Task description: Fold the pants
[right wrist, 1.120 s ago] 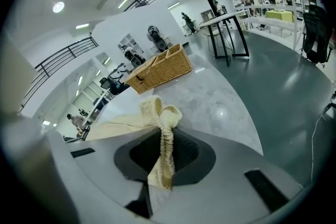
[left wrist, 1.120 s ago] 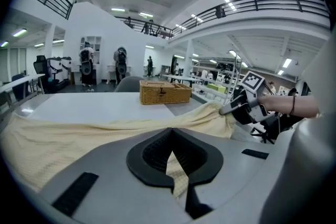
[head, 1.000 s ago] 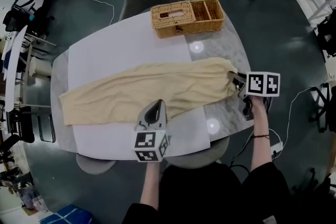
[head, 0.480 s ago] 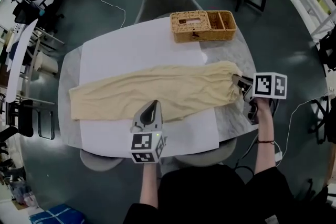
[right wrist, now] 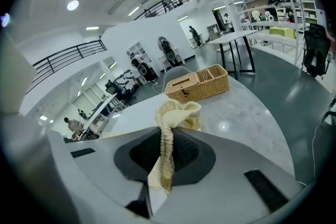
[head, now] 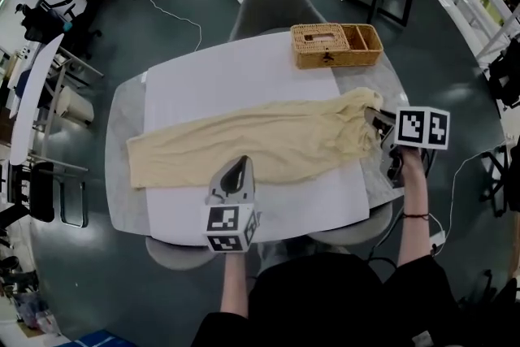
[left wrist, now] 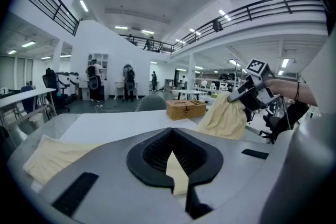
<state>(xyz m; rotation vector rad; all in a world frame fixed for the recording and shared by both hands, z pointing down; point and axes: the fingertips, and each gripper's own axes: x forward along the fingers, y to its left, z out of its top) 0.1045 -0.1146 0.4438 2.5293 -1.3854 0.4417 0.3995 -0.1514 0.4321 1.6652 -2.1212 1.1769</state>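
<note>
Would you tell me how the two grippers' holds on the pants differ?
The left gripper pinches a thin flat bit of the pants; the right gripper clamps their bunched waistband. The left gripper holds the near long edge, the right gripper the lifted end. Both are shut on the pants.

So the pants (head: 244,144) lie left to right across a sheet (head: 219,85) on the table (head: 122,142). A basket (head: 336,45) sits at the far right corner, behind the pants' right end, and a chair (head: 272,0) stands behind the table. The left gripper (head: 240,164) is at the pants' near edge, the right gripper (head: 375,118) at their right end.
</note>
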